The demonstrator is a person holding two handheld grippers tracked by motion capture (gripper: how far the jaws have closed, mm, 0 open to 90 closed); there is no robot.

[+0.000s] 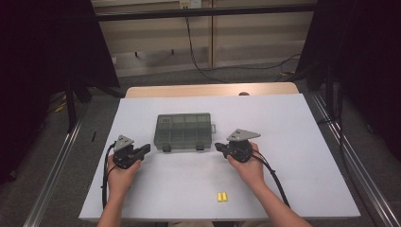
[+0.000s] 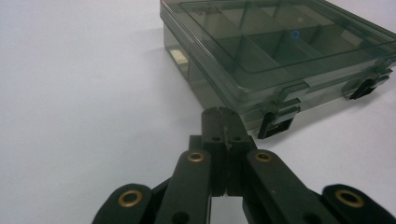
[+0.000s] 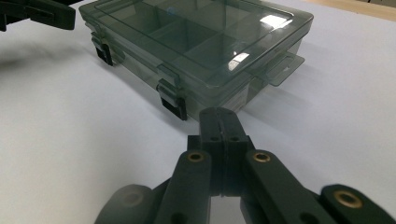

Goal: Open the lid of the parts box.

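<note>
with both jaws pressed together and empty, i have the box (image 1: 183, 131) between my left hand-held gripper (image 1: 145, 149) and right hand-held gripper (image 1: 219, 147), just beside each.

Box (image 1: 183, 131), yellow pieces (image 1: 222, 196) on table (image 1: 302, 156)

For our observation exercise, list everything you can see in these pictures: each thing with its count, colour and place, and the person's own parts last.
box: 1, smoky clear plastic with compartments, lid shut, mid-sheet between the grippers
latches: 2, black, on the box's near side
yellow pieces: 2, yellow, side by side near the sheet's near edge
sheet: 1, white, covering the table
table: 1, light wood, showing at the far edge
left gripper: 1, black, shut, left of the box
right gripper: 1, black, shut, right of the box
hands: 2, one holding each gripper
</note>
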